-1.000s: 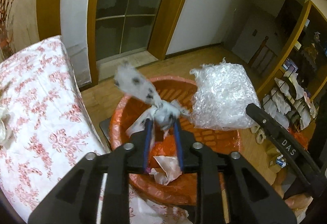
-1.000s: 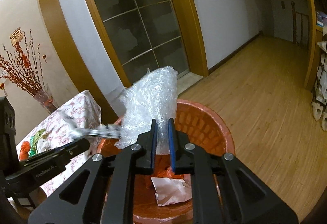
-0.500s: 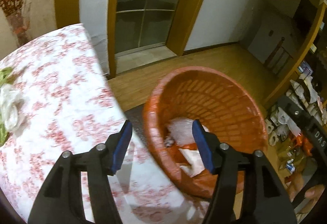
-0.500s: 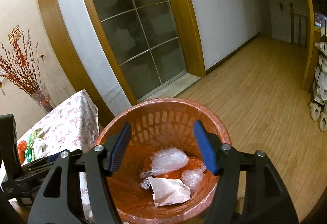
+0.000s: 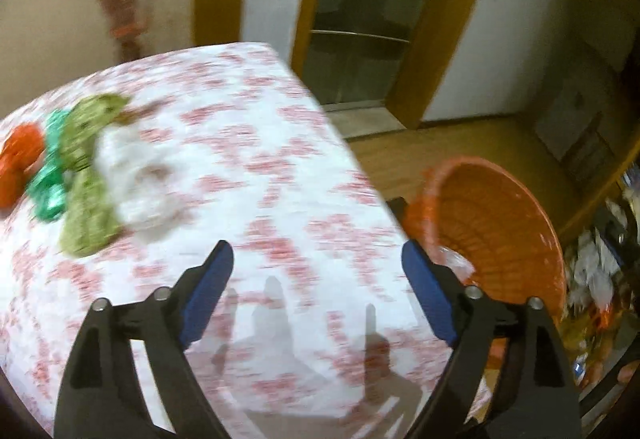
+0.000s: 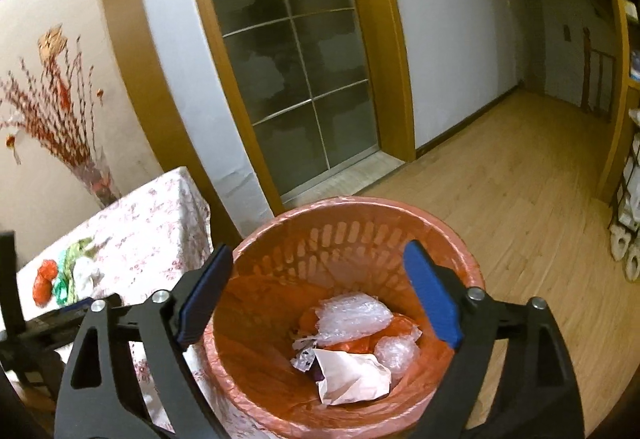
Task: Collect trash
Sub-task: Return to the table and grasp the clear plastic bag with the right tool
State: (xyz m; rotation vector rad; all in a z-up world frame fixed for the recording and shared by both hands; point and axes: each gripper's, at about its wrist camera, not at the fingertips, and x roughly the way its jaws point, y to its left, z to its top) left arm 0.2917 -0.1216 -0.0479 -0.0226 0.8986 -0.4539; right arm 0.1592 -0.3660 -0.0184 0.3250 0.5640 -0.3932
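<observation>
An orange slatted waste basket (image 6: 420, 223) stands on the floor beside the table; it holds bubble wrap (image 6: 352, 319), crumpled paper (image 6: 352, 375) and other scraps. My right gripper (image 6: 318, 299) is open and empty above the basket. My left gripper (image 5: 318, 295) is open and empty over the flowered tablecloth (image 5: 256, 167), with the basket (image 5: 500, 215) to its right. On the table's left lie crumpled pieces: white (image 5: 136, 179), green-yellow (image 5: 86, 199), teal (image 5: 50, 183) and orange (image 5: 18, 159). They also show small in the right wrist view (image 6: 68, 279).
A glass sliding door in a wooden frame (image 6: 296, 71) is behind the basket. A vase of red branches (image 6: 60, 119) stands at the table's far corner. Wooden floor (image 6: 520, 191) stretches to the right, with a shelf (image 6: 628, 199) of items at the right edge.
Both grippers opened and dropped their trash into the basket: the spotted paper from the left, the bubble wrap from the right. The left gripper then swung left over the table.
</observation>
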